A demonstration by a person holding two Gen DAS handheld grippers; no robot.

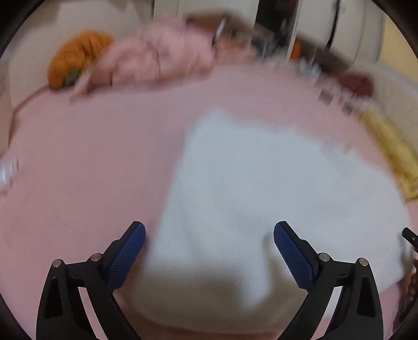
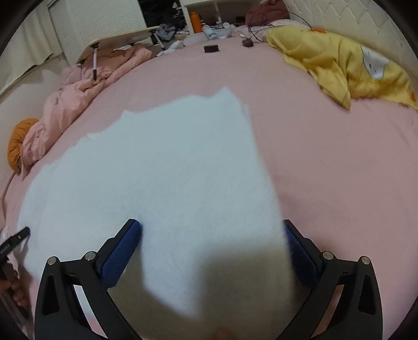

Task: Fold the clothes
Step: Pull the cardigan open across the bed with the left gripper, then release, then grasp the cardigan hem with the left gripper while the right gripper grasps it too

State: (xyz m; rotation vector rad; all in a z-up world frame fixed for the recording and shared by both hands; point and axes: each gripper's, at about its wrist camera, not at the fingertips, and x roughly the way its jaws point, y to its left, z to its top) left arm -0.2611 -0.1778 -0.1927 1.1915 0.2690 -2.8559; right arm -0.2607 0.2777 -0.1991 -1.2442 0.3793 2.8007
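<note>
A white fluffy garment (image 2: 169,177) lies spread flat on the pink bed (image 2: 326,157); it also shows in the blurred left wrist view (image 1: 248,183). My left gripper (image 1: 209,232) is open and empty, its jaws wide over the garment's near left edge. My right gripper (image 2: 213,231) is open and empty, its jaws wide over the garment's near right edge, and the right finger sits partly behind the cloth edge. The left gripper's tip (image 2: 15,239) shows at the left of the right wrist view.
A crumpled pink duvet (image 2: 86,83) and an orange cushion (image 2: 18,141) lie at the bed's left edge. A yellow blanket (image 2: 344,62) lies at the far right. A small dark box (image 2: 211,48) sits at the far edge, with cluttered shelves (image 2: 203,21) behind.
</note>
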